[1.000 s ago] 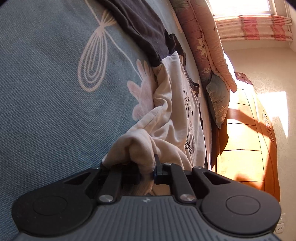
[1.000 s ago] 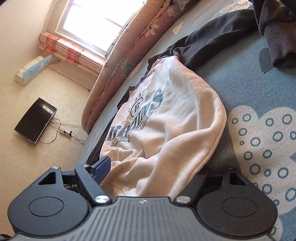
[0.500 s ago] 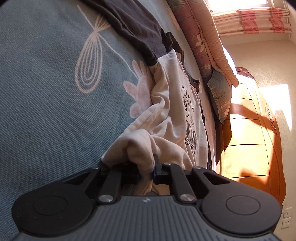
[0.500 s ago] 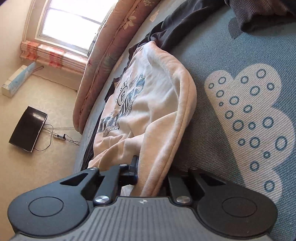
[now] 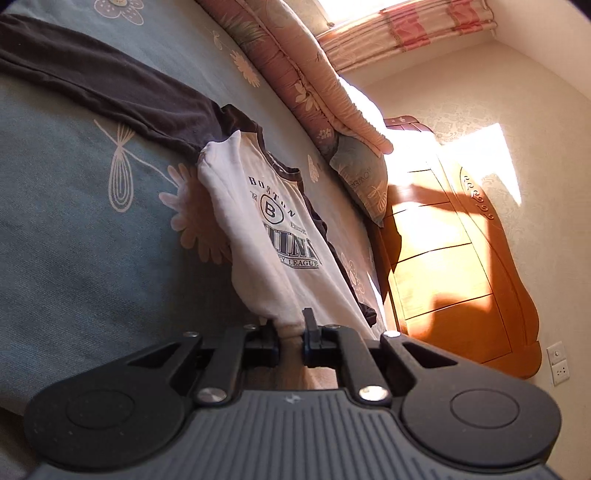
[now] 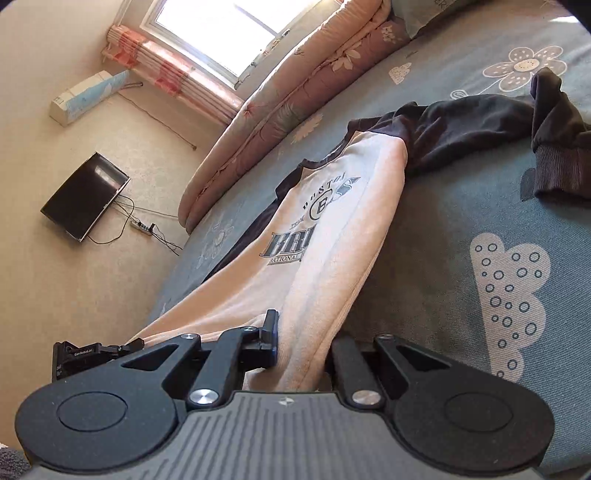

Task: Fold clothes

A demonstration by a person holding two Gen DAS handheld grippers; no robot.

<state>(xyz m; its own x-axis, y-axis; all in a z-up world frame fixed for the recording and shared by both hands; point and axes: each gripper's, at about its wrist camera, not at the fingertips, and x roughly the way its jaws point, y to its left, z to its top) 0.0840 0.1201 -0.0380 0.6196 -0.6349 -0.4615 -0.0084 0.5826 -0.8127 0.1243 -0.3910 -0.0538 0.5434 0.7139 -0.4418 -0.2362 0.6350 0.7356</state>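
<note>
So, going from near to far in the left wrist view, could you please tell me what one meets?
left gripper → cream Boston sweatshirt → its dark sleeve → pink floral quilt → striped pink curtain

The sweatshirt [image 5: 269, 236] has a cream body, dark brown-black sleeves and collar band, and navy lettering around a circled B on the chest. The bedsheet [image 5: 66, 240] is dusty blue-grey, printed with pale pink daisies, white line-drawn whisks and, in the right view at 3 o'clock, a white cloud [image 6: 508, 302] dotted with small rings. The quilt [image 5: 295, 70] is mauve and peach with floral sprigs. The curtain [image 5: 406, 33] is cream with pink bands. The headboard [image 5: 454, 266] is orange wood. Both grippers [image 5: 290, 332] [image 6: 303, 339] are black.
</note>
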